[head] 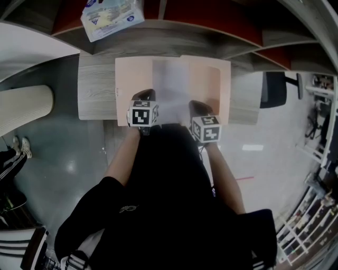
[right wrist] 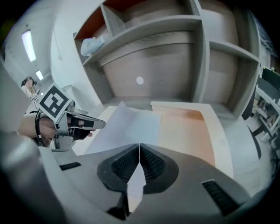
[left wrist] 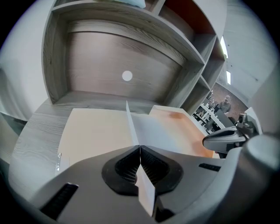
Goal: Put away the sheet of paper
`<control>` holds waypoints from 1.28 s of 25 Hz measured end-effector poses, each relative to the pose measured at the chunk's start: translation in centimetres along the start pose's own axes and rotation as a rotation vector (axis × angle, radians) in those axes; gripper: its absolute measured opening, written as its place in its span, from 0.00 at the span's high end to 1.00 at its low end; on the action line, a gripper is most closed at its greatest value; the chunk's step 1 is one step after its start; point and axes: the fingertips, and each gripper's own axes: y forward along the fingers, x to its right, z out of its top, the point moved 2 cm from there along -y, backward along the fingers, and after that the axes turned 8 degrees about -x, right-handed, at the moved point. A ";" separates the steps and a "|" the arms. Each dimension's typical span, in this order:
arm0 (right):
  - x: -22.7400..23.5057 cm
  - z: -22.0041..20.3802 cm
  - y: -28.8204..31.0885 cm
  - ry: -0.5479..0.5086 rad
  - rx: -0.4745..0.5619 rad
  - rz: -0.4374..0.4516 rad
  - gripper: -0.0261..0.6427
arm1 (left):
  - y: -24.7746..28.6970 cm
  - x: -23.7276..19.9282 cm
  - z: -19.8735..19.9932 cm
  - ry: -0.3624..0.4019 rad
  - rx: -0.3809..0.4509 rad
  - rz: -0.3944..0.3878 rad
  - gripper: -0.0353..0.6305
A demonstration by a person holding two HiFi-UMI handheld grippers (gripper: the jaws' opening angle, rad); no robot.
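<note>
Both grippers are on the sheet of paper (head: 170,87) here. The left gripper (left wrist: 139,151) has its jaws pressed together with the sheet's near edge pinched between the ribbed pads, and from there the paper runs forward, standing up on edge in a thin line straight ahead of the jaws. The right gripper (right wrist: 139,148) has the same kind of hold: jaws closed on the near edge, the white sheet fanning out ahead of it and off to its left, toward the other gripper.

Under the sheet lies an open peach folder (head: 208,79), flat on the grey wood desk (head: 95,89). From the left gripper, one peach leaf spreads ahead and to the left; from the right gripper, the other leaf lies ahead and to the right. The sheet hangs between the two grippers, above the folder's middle. Beyond both grippers stands the shelf unit (left wrist: 109,57), with a packet (head: 111,16) up on one shelf, well beyond the left gripper.
</note>
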 end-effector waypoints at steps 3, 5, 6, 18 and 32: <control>0.4 0.2 -0.4 0.020 0.041 0.001 0.93 | 0.0 -0.1 0.3 -0.017 0.020 -0.003 0.88; 1.4 0.2 -0.6 0.096 0.068 0.036 0.93 | 0.0 -0.1 0.9 -0.007 0.031 -0.001 0.88; 2.0 0.3 -0.8 0.136 0.082 0.051 0.93 | 0.0 -0.1 1.0 -0.003 0.032 0.001 0.88; -2.1 0.7 -1.3 -0.119 0.108 0.188 0.93 | -0.6 0.4 0.2 -0.028 0.006 0.110 0.88; -3.5 0.5 -0.4 -0.235 0.030 0.392 0.93 | 0.4 0.5 -1.0 -0.231 -0.006 0.143 0.88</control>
